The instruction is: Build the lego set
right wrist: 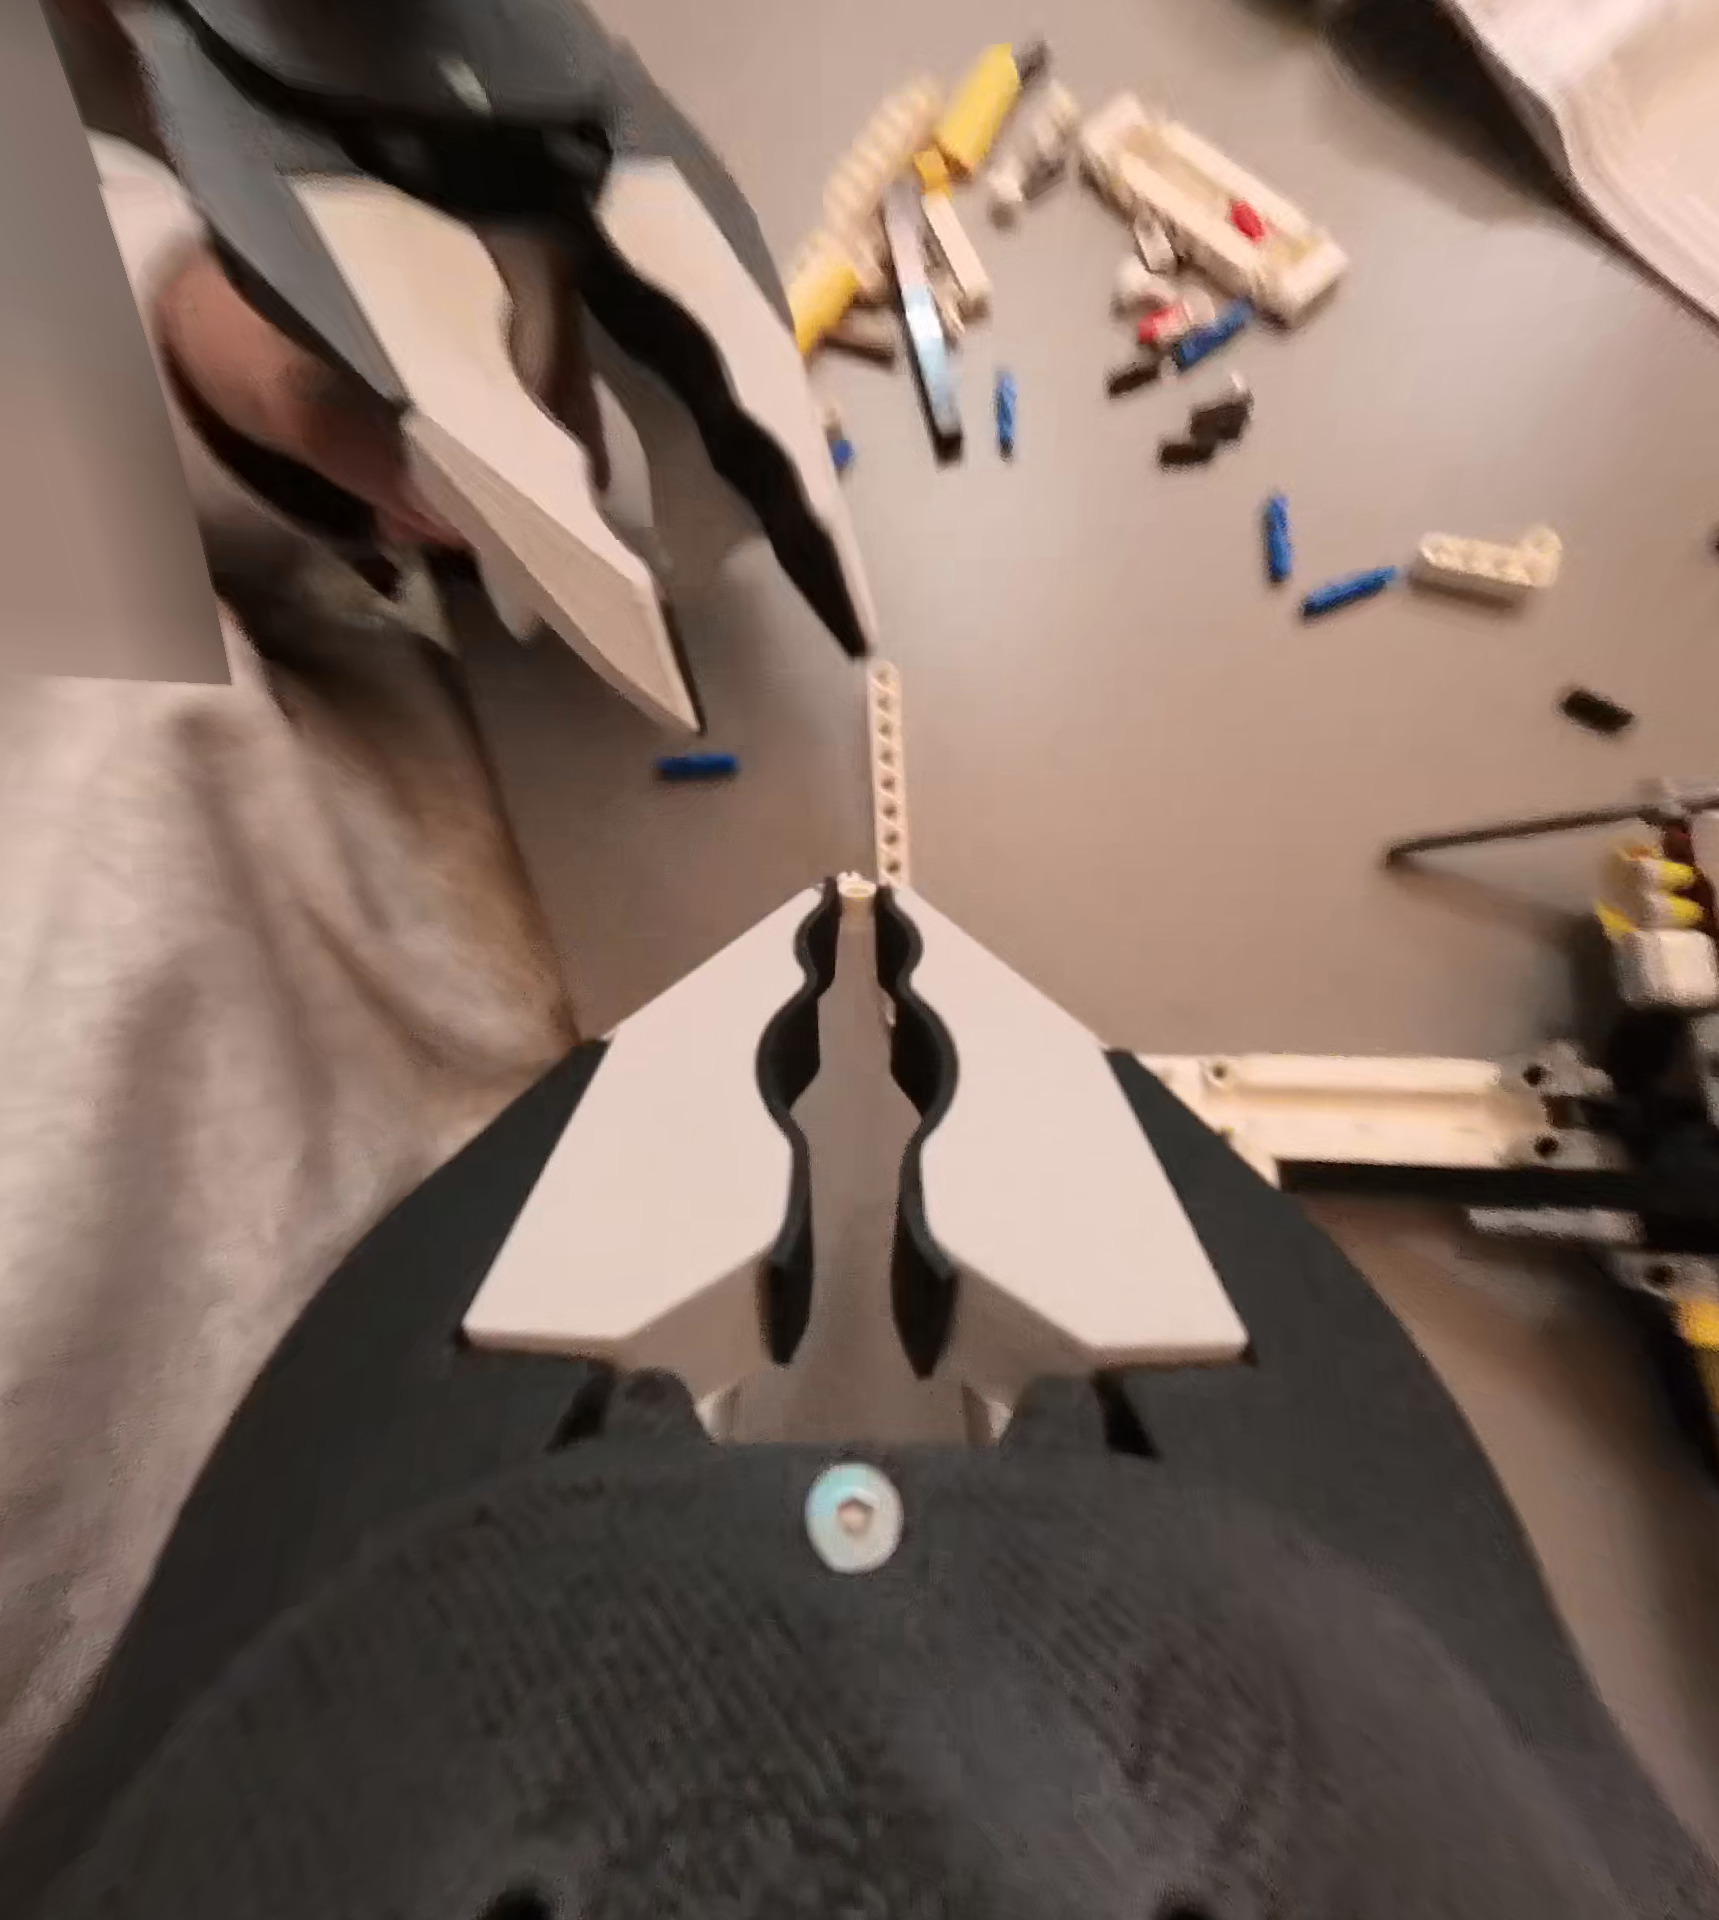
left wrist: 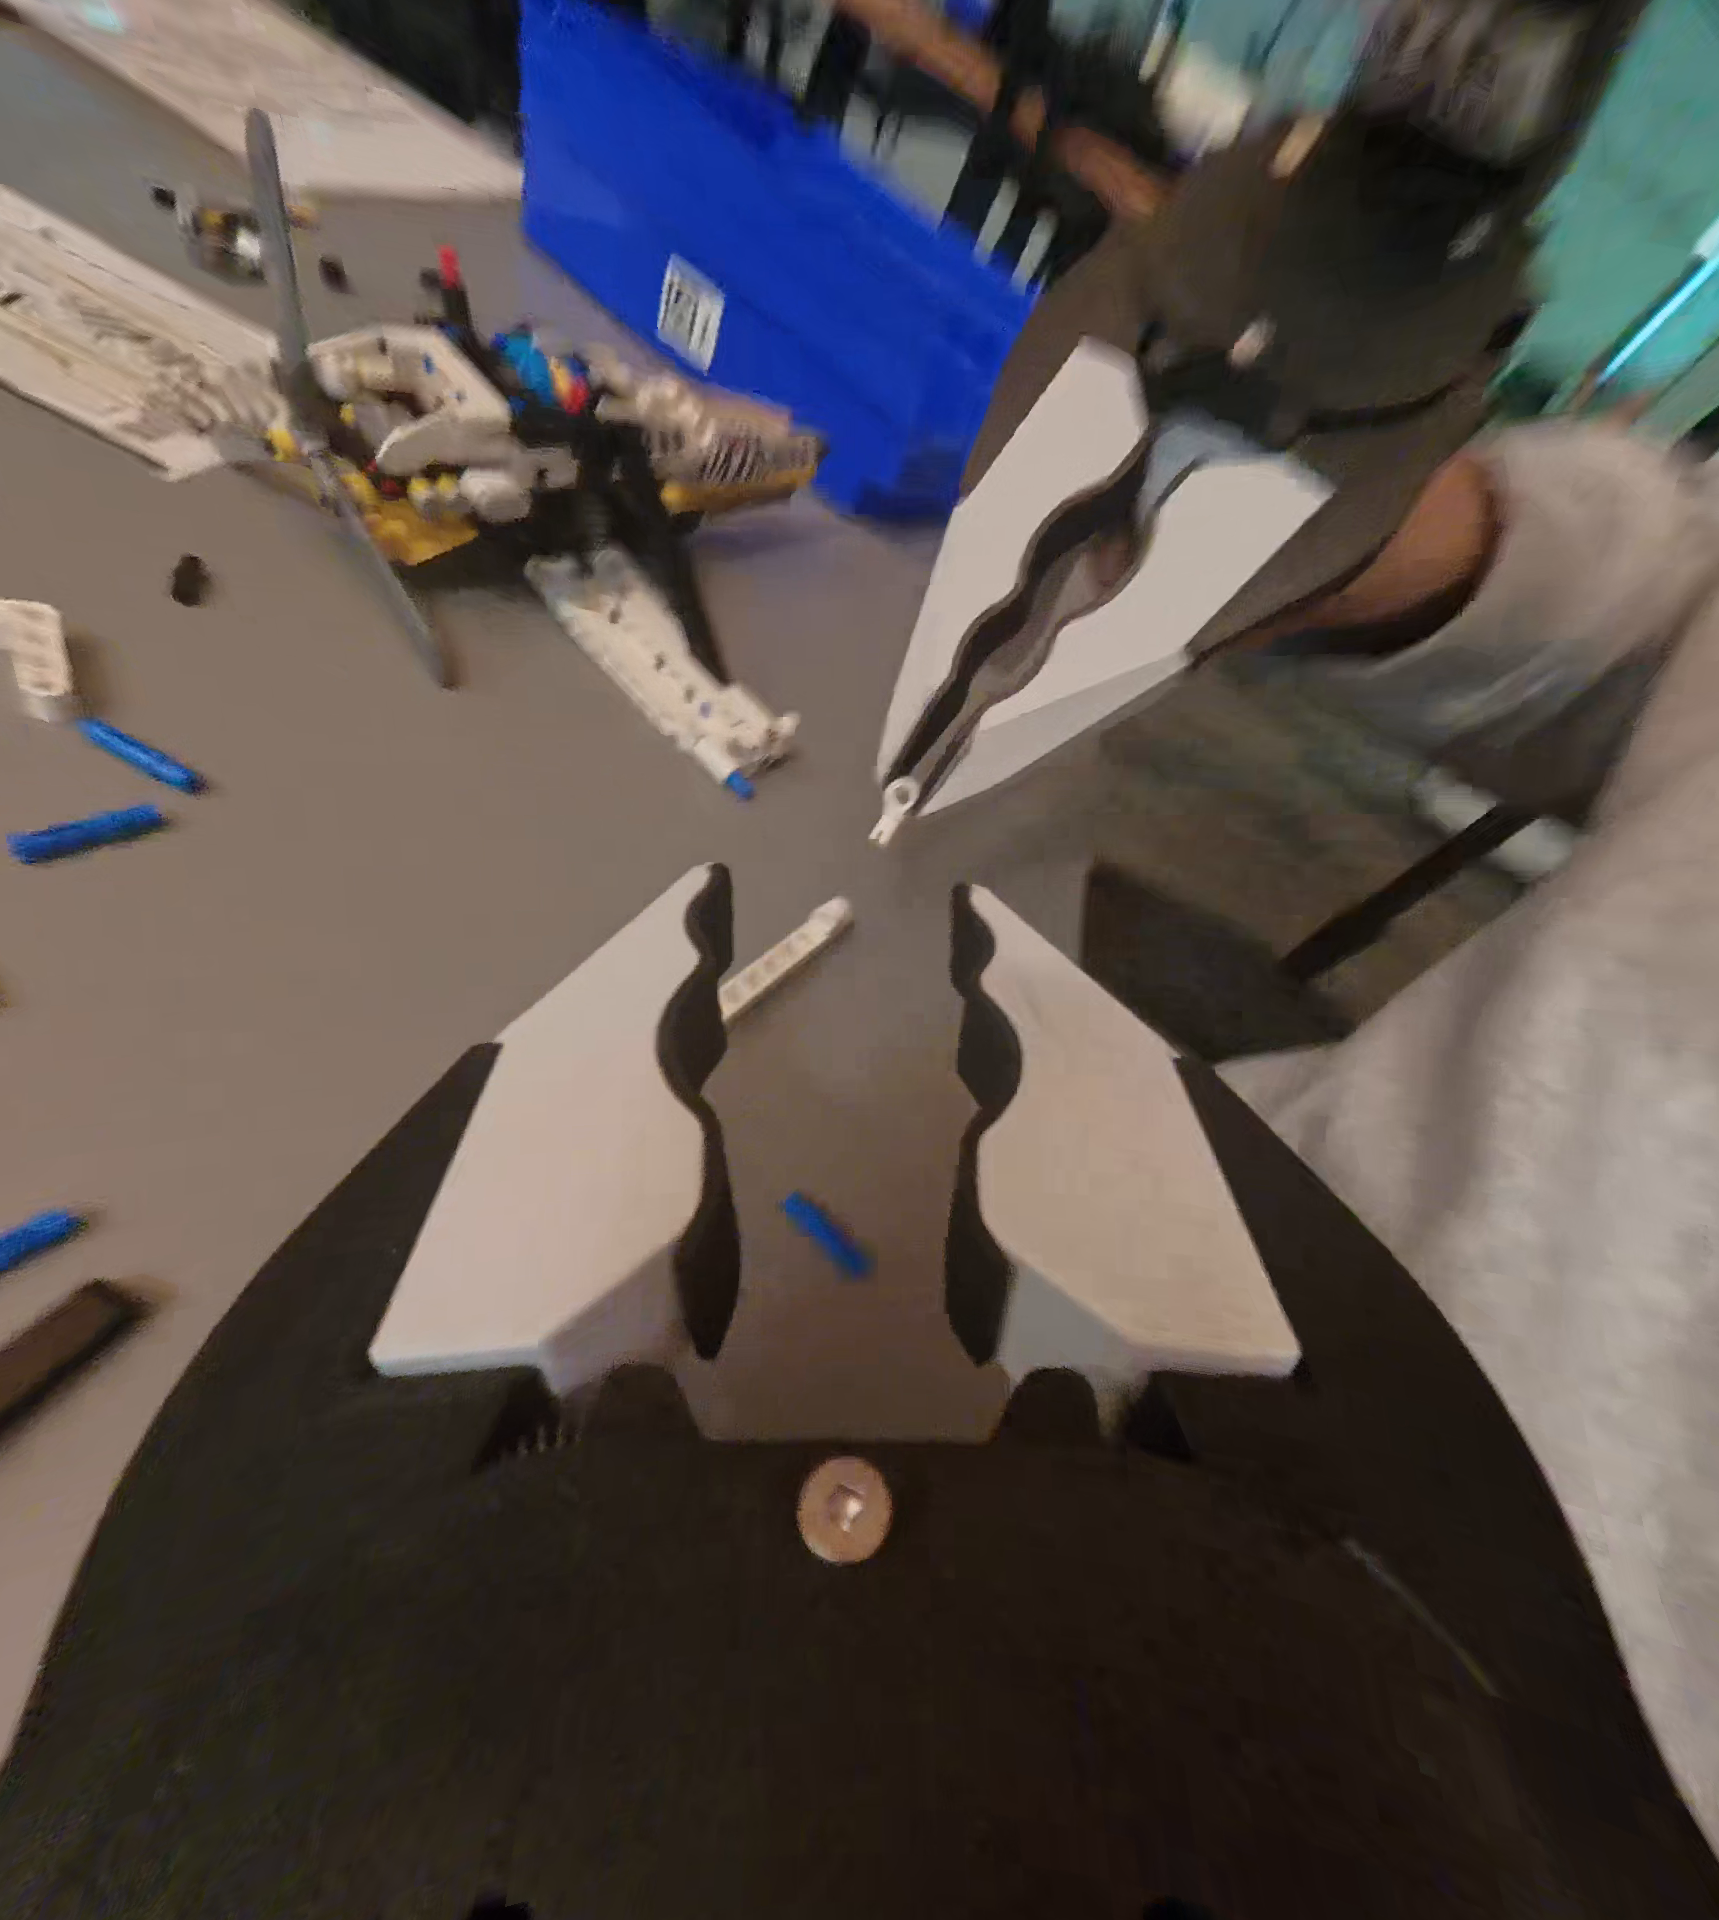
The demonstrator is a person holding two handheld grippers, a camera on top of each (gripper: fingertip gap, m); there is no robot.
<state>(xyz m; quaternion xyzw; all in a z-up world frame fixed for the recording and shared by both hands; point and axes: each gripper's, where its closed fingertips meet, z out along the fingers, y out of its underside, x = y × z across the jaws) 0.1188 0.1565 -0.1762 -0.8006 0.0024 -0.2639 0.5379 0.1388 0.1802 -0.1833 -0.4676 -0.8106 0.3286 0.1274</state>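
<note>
Right tongs [right wrist: 856,902] pinch a small white piece [left wrist: 891,809] (probably a connector); left tongs [left wrist: 839,902] gape above the desk's [left wrist: 522,935] white beam [right wrist: 884,769], fully visible only from the right wrist.

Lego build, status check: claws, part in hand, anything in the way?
Left claw open, empty. Right claw shut on small white connector. Long white beam flat on table beneath. Loose blue pin nearby; nothing blocking.
</note>
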